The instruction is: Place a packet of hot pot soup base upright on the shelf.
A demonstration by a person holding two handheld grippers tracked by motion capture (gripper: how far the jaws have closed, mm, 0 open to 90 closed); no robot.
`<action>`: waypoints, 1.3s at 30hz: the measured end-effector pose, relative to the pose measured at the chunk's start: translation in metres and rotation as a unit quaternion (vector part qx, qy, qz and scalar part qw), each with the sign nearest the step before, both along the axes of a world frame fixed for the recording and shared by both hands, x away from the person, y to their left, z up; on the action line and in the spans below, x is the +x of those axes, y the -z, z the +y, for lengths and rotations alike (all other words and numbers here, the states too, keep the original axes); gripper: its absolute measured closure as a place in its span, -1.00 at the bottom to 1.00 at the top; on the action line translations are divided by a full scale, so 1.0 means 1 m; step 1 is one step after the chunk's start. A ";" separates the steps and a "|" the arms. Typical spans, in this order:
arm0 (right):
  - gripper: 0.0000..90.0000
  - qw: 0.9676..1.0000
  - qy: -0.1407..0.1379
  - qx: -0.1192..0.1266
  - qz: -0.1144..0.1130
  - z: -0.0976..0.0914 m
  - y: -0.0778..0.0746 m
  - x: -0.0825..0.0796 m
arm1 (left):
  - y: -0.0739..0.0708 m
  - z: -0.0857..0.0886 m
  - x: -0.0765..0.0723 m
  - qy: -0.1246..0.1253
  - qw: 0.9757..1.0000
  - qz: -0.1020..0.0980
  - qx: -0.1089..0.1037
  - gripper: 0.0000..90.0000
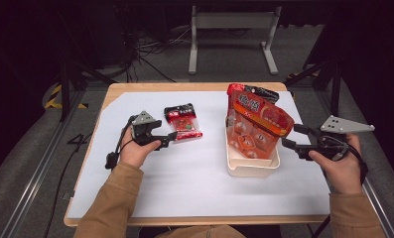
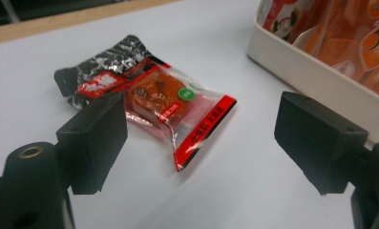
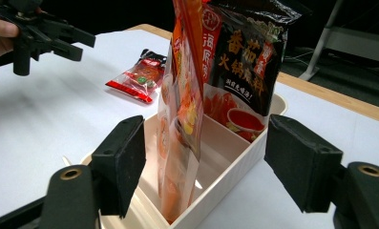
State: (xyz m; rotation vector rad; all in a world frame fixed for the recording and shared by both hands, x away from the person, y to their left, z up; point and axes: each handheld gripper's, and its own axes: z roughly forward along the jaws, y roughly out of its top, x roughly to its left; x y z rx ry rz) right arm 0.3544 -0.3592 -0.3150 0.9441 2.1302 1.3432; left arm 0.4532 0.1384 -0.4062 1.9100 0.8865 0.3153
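Left gripper view: snack packet (image 2: pixel 153 102) beside cream bin (image 2: pixel 311 71).

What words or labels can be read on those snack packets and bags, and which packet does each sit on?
"番茄火锅底料": large white characters on the black bag standing in the cream bin.
"海底": white characters on the red strip of that bag; any further characters are hidden.
Orange bag: big lettering at the top, too blurred to read.
Small red snack packet: red label and side strip carry print too small to read.
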 end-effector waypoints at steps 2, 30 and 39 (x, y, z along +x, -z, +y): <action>-0.33 1.000 -0.001 -0.001 0.001 0.001 0.001 0.000 | 0.005 -0.003 0.003 0.002 1.000 0.008 0.005 -0.57; -0.33 1.000 0.007 -0.005 0.007 -0.002 0.008 -0.007 | 0.046 -0.026 0.029 -0.009 0.997 0.056 0.049 -0.02; -0.33 1.000 0.004 -0.007 0.006 0.000 0.008 -0.007 | 0.047 -0.034 0.030 -0.018 0.994 0.058 0.090 0.20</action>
